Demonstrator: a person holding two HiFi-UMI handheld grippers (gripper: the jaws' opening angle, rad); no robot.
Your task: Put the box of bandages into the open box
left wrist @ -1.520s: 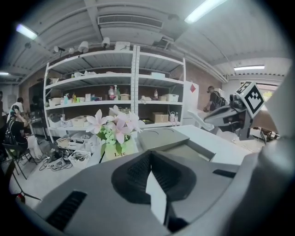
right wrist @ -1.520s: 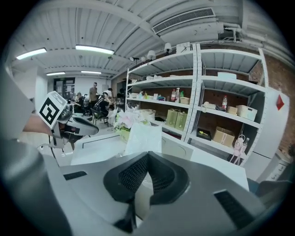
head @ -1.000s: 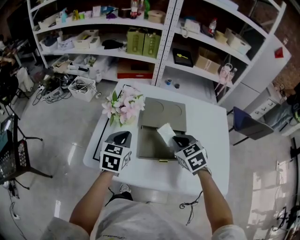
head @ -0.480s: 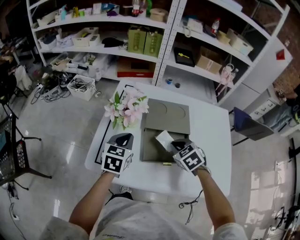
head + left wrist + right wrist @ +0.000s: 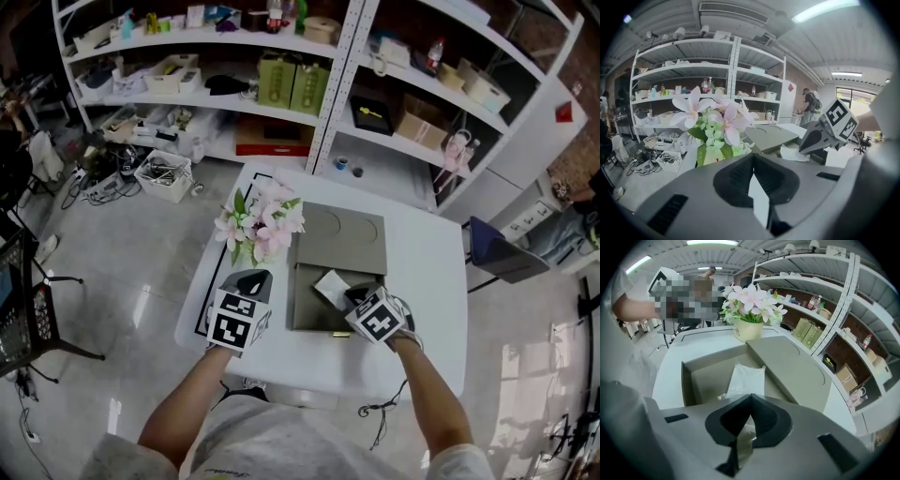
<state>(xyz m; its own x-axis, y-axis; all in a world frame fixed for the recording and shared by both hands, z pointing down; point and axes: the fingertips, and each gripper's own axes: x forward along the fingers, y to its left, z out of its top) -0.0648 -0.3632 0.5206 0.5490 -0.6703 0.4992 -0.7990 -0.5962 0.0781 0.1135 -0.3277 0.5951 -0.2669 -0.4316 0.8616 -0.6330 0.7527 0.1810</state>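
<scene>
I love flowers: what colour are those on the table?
The flowers are pale pink, clearest in the left gripper view.

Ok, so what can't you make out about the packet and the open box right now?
- Print on the white packet: blurred in the right gripper view, too small in the head view.
- Whether it touches the box floor: the right gripper covers its near end in both views.
- The box's near right corner: head view, under that gripper.
</scene>
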